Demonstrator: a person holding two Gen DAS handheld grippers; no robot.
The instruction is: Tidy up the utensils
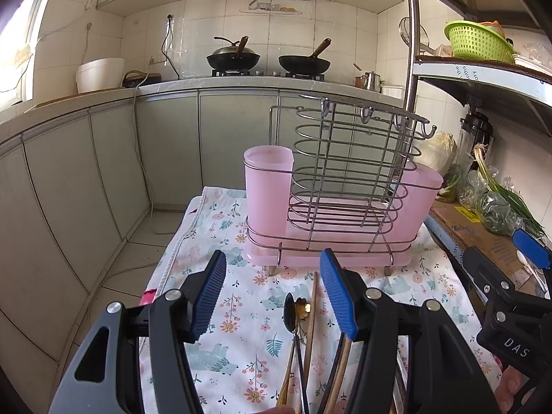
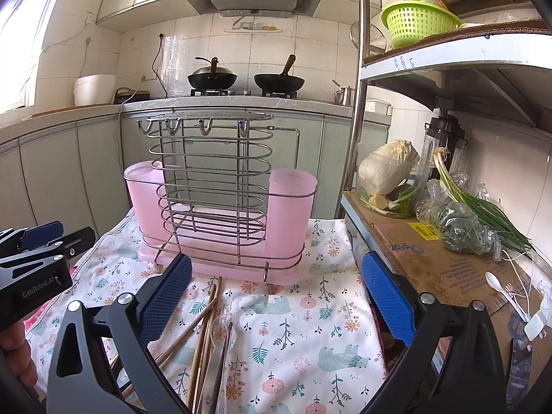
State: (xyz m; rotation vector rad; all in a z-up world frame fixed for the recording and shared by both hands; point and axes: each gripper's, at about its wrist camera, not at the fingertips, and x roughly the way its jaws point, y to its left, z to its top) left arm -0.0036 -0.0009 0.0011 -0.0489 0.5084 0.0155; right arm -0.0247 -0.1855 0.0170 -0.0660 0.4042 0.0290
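A pink utensil holder with a wire rack point(image 1: 331, 207) point(image 2: 220, 214) stands on a floral cloth point(image 1: 241, 327) point(image 2: 303, 327). It has a tall pink cup at each end. In front of it lie wooden chopsticks point(image 1: 310, 317) point(image 2: 203, 324) and a dark spoon point(image 1: 290, 310). My left gripper point(image 1: 272, 293) hovers open just above these utensils, nothing between its blue pads. Open too, my right gripper point(image 2: 276, 300) hangs above the cloth, with the chopsticks near its left finger point(image 2: 165, 303). Each gripper shows at the edge of the other's view.
A shelf unit point(image 2: 448, 62) stands at the right, with cabbage point(image 2: 386, 169), green onions point(image 2: 483, 207), a cardboard sheet and a white spoon point(image 2: 500, 289). A green basket point(image 2: 417, 20) sits above. Behind are a counter, two woks point(image 2: 212, 77) and cabinets.
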